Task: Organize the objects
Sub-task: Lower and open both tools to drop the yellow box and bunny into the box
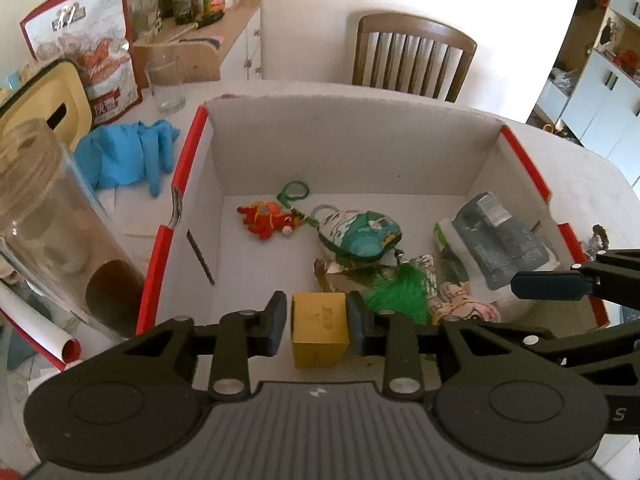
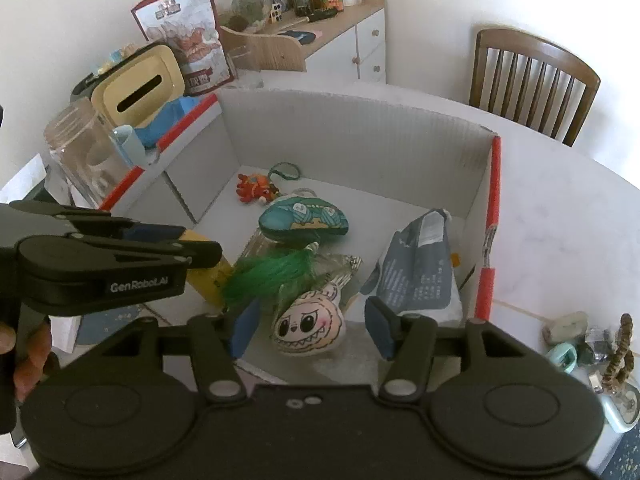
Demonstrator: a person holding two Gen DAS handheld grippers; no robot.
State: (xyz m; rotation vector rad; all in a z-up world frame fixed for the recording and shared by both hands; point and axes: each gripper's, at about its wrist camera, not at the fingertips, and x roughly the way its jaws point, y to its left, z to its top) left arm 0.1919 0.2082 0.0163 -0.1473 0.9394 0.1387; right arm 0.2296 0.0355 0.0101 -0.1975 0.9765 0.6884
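Note:
A white cardboard box with red edges (image 1: 360,152) lies open on the table. Inside it, a small yellow box (image 1: 319,330) stands between the pads of my left gripper (image 1: 318,324), with slim gaps on both sides, so the jaws are open. My right gripper (image 2: 312,328) is open around a plush face toy (image 2: 308,326) without touching it. One finger of the right gripper (image 1: 548,286) shows in the left wrist view. Also in the box are a red charm (image 1: 266,220), a teal pouch (image 1: 360,236), a green tassel (image 1: 396,300) and a grey packet (image 1: 500,240).
Left of the box stand a clear jar (image 1: 52,220), a yellow-lidded tissue holder (image 1: 48,108), a drinking glass (image 1: 166,84) and a snack bag (image 1: 92,40); blue gloves (image 1: 128,156) lie there. A wooden chair (image 1: 412,56) is beyond. Small trinkets (image 2: 580,344) lie right of the box.

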